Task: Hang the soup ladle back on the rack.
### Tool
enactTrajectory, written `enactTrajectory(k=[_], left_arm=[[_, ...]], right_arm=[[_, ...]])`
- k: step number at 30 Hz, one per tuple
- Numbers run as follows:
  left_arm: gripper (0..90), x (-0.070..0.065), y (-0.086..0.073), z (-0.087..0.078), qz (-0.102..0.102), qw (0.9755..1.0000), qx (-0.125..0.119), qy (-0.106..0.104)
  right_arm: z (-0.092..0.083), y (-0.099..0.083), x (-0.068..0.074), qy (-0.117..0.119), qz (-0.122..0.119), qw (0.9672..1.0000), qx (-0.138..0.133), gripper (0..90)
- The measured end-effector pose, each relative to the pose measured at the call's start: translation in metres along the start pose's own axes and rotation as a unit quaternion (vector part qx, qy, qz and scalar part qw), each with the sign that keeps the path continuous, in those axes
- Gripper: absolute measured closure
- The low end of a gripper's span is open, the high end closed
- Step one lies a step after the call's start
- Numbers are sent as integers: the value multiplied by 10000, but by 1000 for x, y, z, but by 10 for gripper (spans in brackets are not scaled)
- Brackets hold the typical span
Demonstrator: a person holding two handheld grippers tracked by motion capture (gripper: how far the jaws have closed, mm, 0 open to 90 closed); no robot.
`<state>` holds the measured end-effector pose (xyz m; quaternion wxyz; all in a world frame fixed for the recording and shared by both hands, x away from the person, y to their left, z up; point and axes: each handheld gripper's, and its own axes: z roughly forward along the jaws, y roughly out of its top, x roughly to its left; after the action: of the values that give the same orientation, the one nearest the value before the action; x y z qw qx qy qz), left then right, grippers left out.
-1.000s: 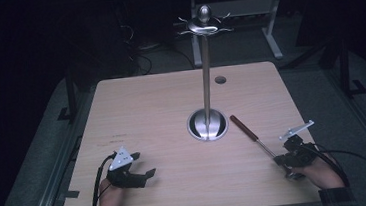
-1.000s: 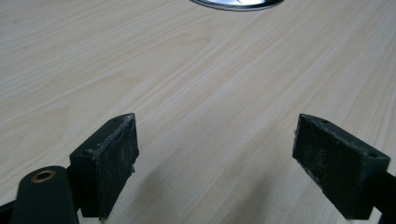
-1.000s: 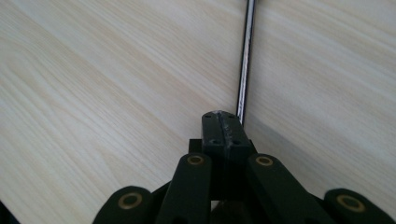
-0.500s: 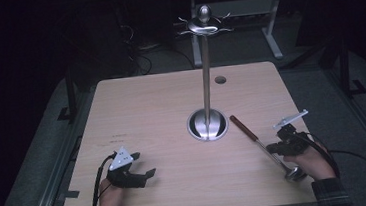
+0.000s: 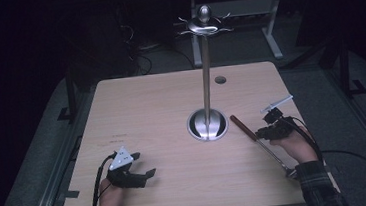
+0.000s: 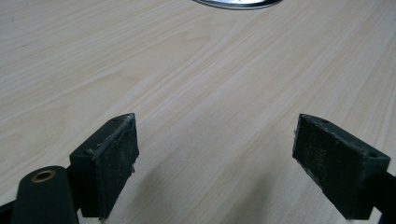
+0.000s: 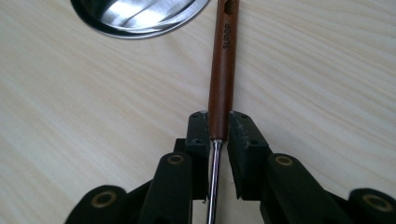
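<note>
Standing near the middle of the pale wood tabletop point(image 5: 161, 110) is a tall chrome utensil stand point(image 5: 205, 76): round mirror-bright base point(image 5: 207, 124), slim upright pole, hooked crown with a ball finial at the top. A small round hole point(image 5: 220, 79) lies in the tabletop toward the far edge, well apart from the stand. Item: one long utensil point(image 5: 254, 137), reddish-brown wooden handle point(image 7: 223, 65) lettered SUPOR with a hanging hole near its end, joined to a thin polished metal shank point(image 7: 213, 182); its working end is hidden by the right hand in the high view. It lies at the right of the tabletop, handle end just beside the base and not touching it. Right hand-held gripper point(image 7: 218, 126): jaws closed on the utensil where handle meets shank. Left hand-held gripper point(image 6: 215, 158): jaws spread wide over bare wood at the near left, holding nothing. Against the earlier frames, the right hand-held gripper has moved up the utensil toward the stand; the left one has kept its place.
</note>
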<state>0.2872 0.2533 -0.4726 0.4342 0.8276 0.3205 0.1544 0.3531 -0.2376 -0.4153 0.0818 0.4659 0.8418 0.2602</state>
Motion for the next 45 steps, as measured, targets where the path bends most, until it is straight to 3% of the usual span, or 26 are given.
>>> enactTrajectory(k=[6,11,18,36,45], left_arm=[[140,0,0,-1,-5,10000,13,-10],[140,0,0,-1,-2,10000,20,-11],[140,0,0,-1,-6,10000,12,-11],[140,0,0,-1,-3,10000,10,-10],[140,0,0,-1,-1,10000,10,-10]], right_arm=[[18,15,-2,-127,-14,9992,381,726],[30,27,-2,-74,-132,9969,772,696],[42,30,-1,-117,-137,9941,1070,681],[51,32,3,-256,-245,9911,1283,714],[50,31,3,-310,16,9922,1210,737]])
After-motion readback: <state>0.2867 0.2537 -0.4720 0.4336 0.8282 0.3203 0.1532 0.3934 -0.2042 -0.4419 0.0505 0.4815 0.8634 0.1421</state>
